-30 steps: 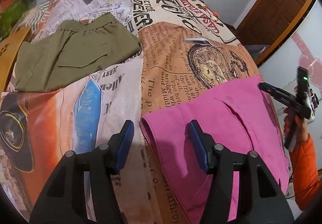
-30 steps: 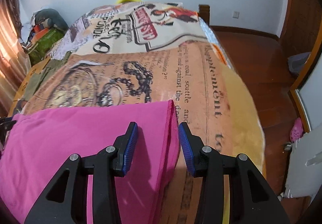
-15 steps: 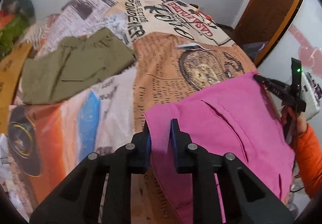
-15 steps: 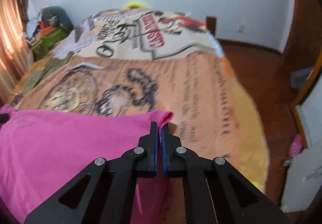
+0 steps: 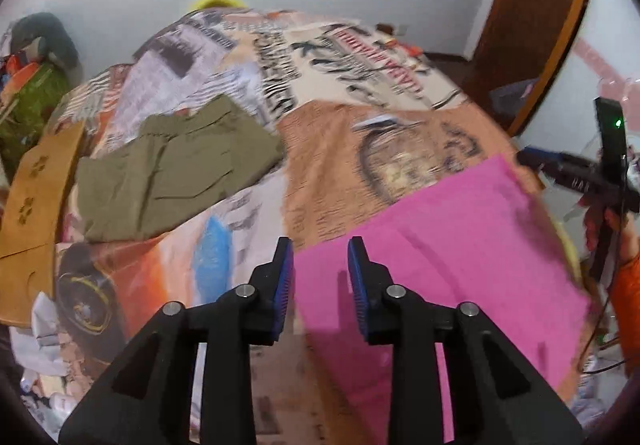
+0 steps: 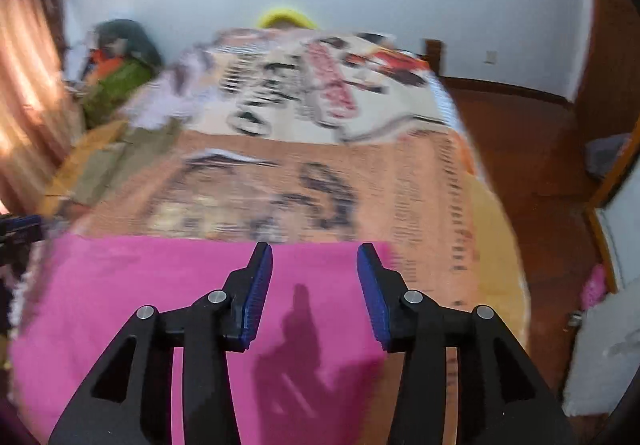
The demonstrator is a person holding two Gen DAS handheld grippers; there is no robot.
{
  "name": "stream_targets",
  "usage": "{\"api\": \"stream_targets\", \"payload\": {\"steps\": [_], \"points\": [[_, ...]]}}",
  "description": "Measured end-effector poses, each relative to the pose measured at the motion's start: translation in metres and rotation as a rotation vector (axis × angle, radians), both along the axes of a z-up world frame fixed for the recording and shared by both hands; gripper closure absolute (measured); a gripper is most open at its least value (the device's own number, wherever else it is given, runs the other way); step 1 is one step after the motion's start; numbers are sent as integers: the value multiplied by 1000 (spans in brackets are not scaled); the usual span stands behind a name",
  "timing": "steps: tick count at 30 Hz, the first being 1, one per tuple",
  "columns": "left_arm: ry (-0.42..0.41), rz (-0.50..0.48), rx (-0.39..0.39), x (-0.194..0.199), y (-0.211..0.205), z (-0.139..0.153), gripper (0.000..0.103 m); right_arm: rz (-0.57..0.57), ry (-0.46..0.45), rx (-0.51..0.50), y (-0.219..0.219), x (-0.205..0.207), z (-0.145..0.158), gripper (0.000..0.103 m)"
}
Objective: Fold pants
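The pink pants [image 5: 460, 245] lie folded flat on the printed bedspread [image 5: 360, 141], and show in the right wrist view [image 6: 160, 305] too. My left gripper [image 5: 320, 277] is open and empty, raised over the pants' near left corner. My right gripper [image 6: 314, 289] is open and empty, above the pants' far right edge; it also shows at the right of the left wrist view [image 5: 568, 169]. Both views are blurred by motion.
Folded olive-green pants [image 5: 172, 169] lie on the bed's far left. A brown cardboard piece [image 5: 36, 197] sits beside them at the left edge. Bags and clutter [image 6: 116, 73] lie at the far left. A wooden floor [image 6: 532, 173] and door are to the right.
Both grippers were shut on the pink pants' edges half a second ago; now both have opened, let go and lifted. The pants lie flat.
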State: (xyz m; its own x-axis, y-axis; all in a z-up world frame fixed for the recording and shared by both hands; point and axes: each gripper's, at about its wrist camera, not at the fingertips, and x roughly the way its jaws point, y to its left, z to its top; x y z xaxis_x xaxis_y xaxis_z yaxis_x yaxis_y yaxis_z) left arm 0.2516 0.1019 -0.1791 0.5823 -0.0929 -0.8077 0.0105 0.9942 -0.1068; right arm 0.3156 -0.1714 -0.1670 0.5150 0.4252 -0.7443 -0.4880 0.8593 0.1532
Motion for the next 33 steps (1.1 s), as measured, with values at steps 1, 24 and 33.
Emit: {"api": "stream_targets", "payload": {"steps": [1,24,33], "points": [[2,-13,-23,2,-5,1,71,30,14,21,7,-7,4,63],[108,-22,-25,-88,-25,-32,39,164,191,4,15,-138,-34,52],[114,84,-250,-132,-15,-13,37,112,78,8,8,-154,-6,52]]}}
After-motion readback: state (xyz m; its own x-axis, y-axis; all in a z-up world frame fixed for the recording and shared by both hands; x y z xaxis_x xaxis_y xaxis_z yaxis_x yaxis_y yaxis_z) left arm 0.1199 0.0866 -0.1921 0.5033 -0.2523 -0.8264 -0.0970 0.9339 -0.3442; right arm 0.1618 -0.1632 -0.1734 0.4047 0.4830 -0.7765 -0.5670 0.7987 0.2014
